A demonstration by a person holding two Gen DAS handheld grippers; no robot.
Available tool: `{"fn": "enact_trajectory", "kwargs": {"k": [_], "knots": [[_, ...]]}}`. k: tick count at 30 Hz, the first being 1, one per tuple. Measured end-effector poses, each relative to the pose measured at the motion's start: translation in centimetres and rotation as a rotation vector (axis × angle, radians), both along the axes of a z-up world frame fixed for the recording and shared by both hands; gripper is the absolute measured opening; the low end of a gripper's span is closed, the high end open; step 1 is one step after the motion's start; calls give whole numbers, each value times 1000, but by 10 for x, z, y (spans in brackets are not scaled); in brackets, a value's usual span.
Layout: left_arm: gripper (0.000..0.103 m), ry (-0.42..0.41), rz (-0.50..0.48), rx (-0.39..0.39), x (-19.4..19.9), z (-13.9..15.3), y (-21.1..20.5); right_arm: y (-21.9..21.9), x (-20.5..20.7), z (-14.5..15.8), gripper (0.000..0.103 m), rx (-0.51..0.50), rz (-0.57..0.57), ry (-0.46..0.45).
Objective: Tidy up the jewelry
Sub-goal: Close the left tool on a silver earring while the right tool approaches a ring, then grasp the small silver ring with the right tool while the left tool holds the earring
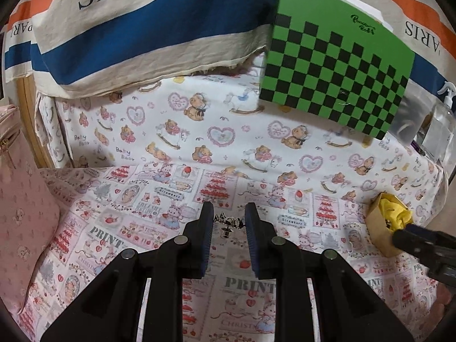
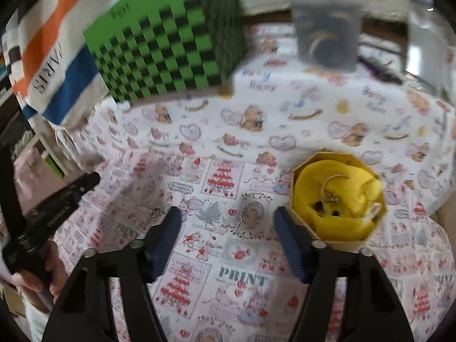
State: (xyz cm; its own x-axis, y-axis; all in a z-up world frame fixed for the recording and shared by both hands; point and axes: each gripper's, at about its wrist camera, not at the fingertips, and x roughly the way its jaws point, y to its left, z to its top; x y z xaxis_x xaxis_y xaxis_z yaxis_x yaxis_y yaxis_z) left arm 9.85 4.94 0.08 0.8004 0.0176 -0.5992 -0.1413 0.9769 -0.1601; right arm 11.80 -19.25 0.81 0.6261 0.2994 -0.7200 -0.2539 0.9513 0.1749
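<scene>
Presently, on a worktop covered by a pink-and-white printed cloth with strawberry cakes and the word PRINT (image 1: 159, 199):

Left gripper (image 1: 228, 222): black arms with blue ribbed pads, fingers partly closed but apart, a small silver-and-black piece of jewelry (image 1: 229, 223) lying on the cloth in the gap between the tips; contact with the pads cannot be told.

Right gripper (image 2: 228, 222): fingers set wide apart, holding nothing, above bare cloth. A thin silver ring-shaped item (image 2: 240, 223) seems to lie on the cloth between its tips; the view is blurred.

Octagonal tan cardboard box lined with yellow fabric (image 2: 337, 196): at 2 o'clock from the right gripper, just beside its right finger. Inside, a silver hoop and several small dark pieces. In the left wrist view the same box sits at 3 o'clock, with the right gripper's finger at its near edge.

Green box with black checker pattern (image 1: 336, 68): at 1 o'clock in the left wrist view, at the far edge of a white teddy-bear-print cloth (image 1: 222, 131).

Cream fabric with blue and orange stripes (image 1: 148, 28): at 11 o'clock, behind.

Clear plastic container (image 2: 327, 37): at 1 o'clock in the right wrist view, contents blurred.
</scene>
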Motion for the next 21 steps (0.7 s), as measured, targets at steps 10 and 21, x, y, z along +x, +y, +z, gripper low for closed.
{"fn": "enact_trajectory", "kwargs": {"k": [10,21], "knots": [[22,-6,-11,-7,-2,2,-2,14,53,-51,27,45,-1,154],[22,-2,-25,-1,-1,1,-4,18,61,-68,17,15,9,186]]}}
